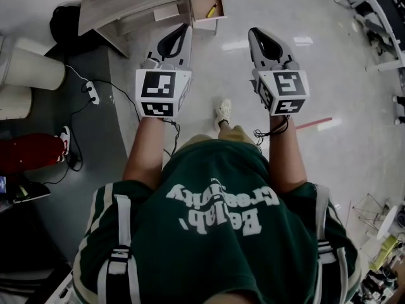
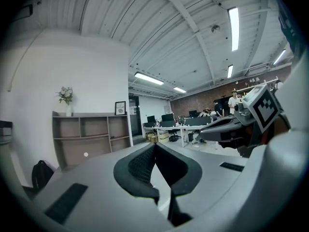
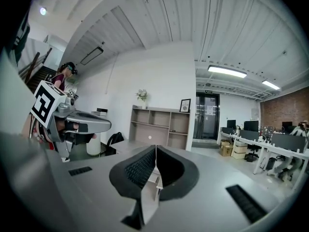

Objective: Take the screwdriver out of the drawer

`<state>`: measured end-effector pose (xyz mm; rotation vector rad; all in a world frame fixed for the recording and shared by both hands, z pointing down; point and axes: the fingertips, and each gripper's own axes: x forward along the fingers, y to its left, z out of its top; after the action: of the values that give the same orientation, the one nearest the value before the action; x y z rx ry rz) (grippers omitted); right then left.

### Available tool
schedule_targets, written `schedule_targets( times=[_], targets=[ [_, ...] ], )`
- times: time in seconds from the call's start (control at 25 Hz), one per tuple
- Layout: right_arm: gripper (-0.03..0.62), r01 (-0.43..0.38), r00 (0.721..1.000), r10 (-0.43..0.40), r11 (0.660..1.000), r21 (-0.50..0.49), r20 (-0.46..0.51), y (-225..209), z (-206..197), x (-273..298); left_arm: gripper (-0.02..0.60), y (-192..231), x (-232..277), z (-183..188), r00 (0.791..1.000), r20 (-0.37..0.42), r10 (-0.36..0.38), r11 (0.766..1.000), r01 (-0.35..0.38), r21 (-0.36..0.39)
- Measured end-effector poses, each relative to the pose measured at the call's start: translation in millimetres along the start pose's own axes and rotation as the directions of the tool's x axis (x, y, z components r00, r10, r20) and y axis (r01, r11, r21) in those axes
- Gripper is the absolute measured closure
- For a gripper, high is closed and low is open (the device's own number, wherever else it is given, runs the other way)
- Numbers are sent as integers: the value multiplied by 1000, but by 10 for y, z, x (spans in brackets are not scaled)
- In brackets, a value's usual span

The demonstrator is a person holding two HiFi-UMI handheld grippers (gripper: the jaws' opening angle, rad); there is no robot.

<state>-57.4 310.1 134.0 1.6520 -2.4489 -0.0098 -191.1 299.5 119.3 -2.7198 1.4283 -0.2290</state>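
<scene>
The open drawer [image 1: 197, 12] juts from a pale desk [image 1: 136, 0] at the top of the head view, and a yellow-handled screwdriver [image 1: 212, 9] lies inside it. Both grippers are held out level over the floor, short of the drawer. My left gripper [image 1: 187, 27] points toward the drawer's front; its pads meet with nothing between them [image 2: 155, 146]. To its right, my right gripper [image 1: 253, 31] is also shut and empty [image 3: 155, 149]. Neither gripper view shows the drawer or the screwdriver.
A power strip [image 1: 92, 92] with cables lies on the floor at left, beside white cylinders [image 1: 31, 68] and a red object [image 1: 28, 152]. A black bag [image 1: 63, 24] sits by the desk. The person's shoe [image 1: 223, 111] is between the grippers. A wall shelf unit [image 2: 91, 134] stands ahead.
</scene>
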Motion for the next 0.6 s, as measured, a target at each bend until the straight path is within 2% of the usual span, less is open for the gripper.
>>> schedule_targets(
  times=[0.4,0.6],
  targets=[
    [559,-70,997,70,997,-21,15,-902,146,864,563,156,1185,149,999,-7,52,999,-52,-14],
    [560,-95,995,95,995,-24,26,-1183,230,1158,563,236,1558,207,997,-13,74,997,-74,-15]
  ],
)
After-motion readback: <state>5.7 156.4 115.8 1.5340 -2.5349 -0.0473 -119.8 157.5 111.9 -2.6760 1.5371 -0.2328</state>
